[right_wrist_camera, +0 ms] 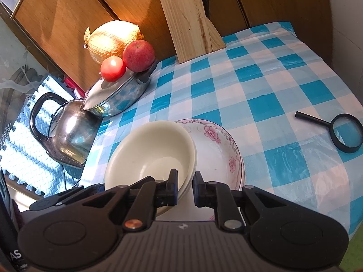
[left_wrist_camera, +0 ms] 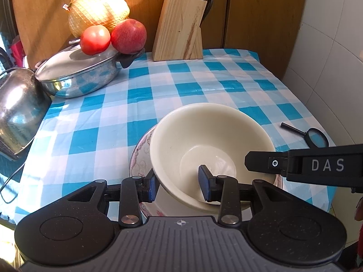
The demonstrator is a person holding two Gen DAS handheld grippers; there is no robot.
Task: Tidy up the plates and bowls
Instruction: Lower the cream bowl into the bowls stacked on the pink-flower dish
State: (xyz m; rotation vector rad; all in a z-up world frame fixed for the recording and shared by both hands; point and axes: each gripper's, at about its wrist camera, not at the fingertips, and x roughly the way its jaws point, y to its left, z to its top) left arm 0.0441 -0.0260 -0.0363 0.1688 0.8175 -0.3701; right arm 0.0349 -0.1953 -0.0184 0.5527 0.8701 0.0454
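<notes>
A cream bowl [left_wrist_camera: 211, 140] sits tilted on a white plate with pink flowers [left_wrist_camera: 139, 156] near the front edge of the checked table. My left gripper [left_wrist_camera: 179, 183] is open, with one pad outside the bowl's near rim and one inside; contact with the wall is unclear. In the right wrist view the cream bowl [right_wrist_camera: 149, 156] looks like two nested bowls resting on the flowered plate [right_wrist_camera: 217, 149]. My right gripper [right_wrist_camera: 185, 189] straddles the bowl's right rim with a narrow gap, its left pad at the wall; whether it grips is unclear. It also shows in the left wrist view [left_wrist_camera: 258, 163].
A lidded steel pan [left_wrist_camera: 77, 77] holds a tomato [left_wrist_camera: 95, 39], an apple [left_wrist_camera: 128, 36] and a netted pomelo [left_wrist_camera: 97, 11] at the back left. A kettle [left_wrist_camera: 18, 111] stands left. A knife block [left_wrist_camera: 181, 27] stands behind. A magnifying glass [right_wrist_camera: 344, 133] lies at the right.
</notes>
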